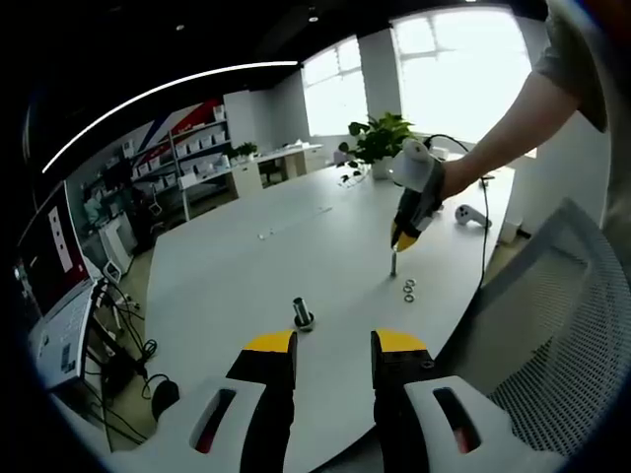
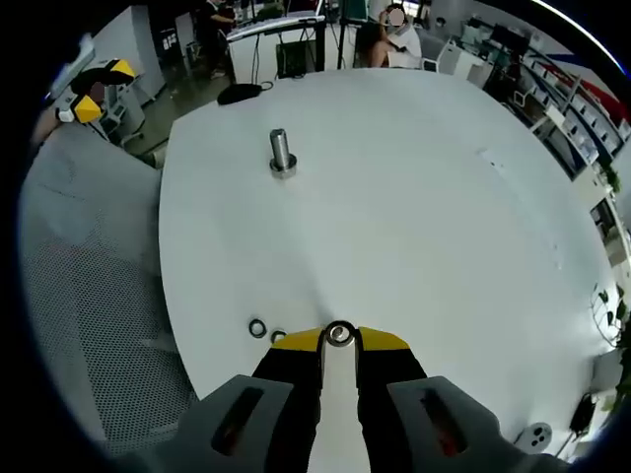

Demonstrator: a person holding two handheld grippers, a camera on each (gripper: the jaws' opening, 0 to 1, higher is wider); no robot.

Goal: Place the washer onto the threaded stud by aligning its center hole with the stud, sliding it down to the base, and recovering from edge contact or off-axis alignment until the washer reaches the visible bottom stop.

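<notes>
Mid-task: my right gripper (image 2: 339,340) is clamped on a small silver metal ring washer (image 2: 340,333), pinched between my yellow fingertips (image 2: 296,341). It's over the white table (image 2: 414,197), not yet on the short grey threaded metal stud (image 2: 282,151), which stands well ahead of the tips. Two spare washers (image 2: 257,327) lie just left of them (untouched). My left gripper (image 1: 333,347) is half-open, empty, the stud ahead.

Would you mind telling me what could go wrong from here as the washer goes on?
The right gripper pinches the washer only at its jaw tips, so it may slip or tilt. Loose washers lie close by and could get knocked. The second stud stands far across the table.
</notes>
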